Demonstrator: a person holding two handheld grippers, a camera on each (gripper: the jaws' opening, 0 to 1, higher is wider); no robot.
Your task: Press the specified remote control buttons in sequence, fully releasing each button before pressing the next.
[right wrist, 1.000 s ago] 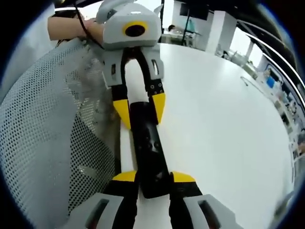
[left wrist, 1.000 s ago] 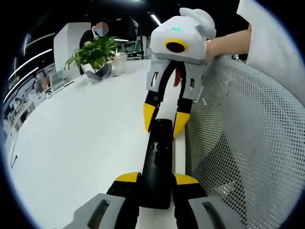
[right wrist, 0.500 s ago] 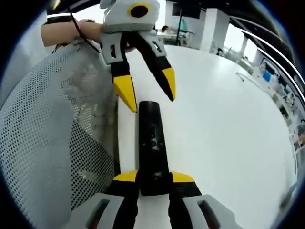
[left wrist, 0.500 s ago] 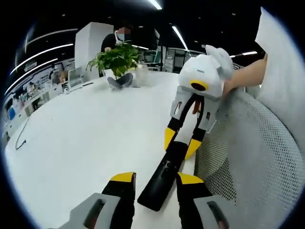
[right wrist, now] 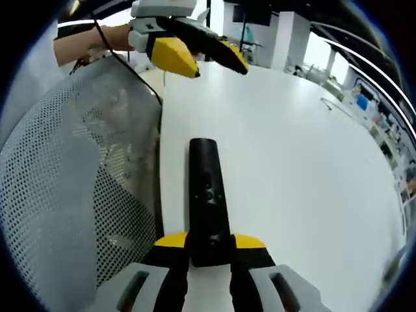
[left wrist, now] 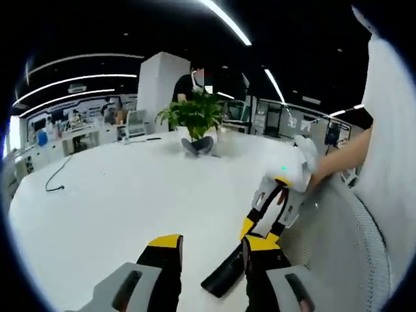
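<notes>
Left tool (left wrist: pixel 211 250): jaws spread, nothing between them, lifted off the white tabletop (left wrist: pixel 110 195). In the right gripper view it (right wrist: pixel 195 55) hangs above and beyond the far end of the remote control (right wrist: pixel 207 195), clear of it, with a cable trailing from the holding hand (right wrist: pixel 97 39).

Remote control: black, long, lying flat on the tabletop near the edge, just beside a white mesh chair back (right wrist: pixel 65 182). In the left gripper view its near end (left wrist: pixel 224 276) pokes out beside the left tool's right-hand jaw.

Right tool (right wrist: pixel 209 242): jaws closed on the near end of the remote control, pinching it from both sides. Seen from the left gripper view, the right tool (left wrist: pixel 270 218) sits over the remote's far end next to the chair mesh.

Risks, as judged:
- Only one end is clamped. A press near the free end may pivot or skid the remote toward the tabletop edge.
- Left tool has wide jaw tips and the buttons look small, so one tip could catch two buttons or the wrong one.
- Lifting too little between presses would fail the full-release condition.
- The trailing cable might snag on the chair mesh.
</notes>
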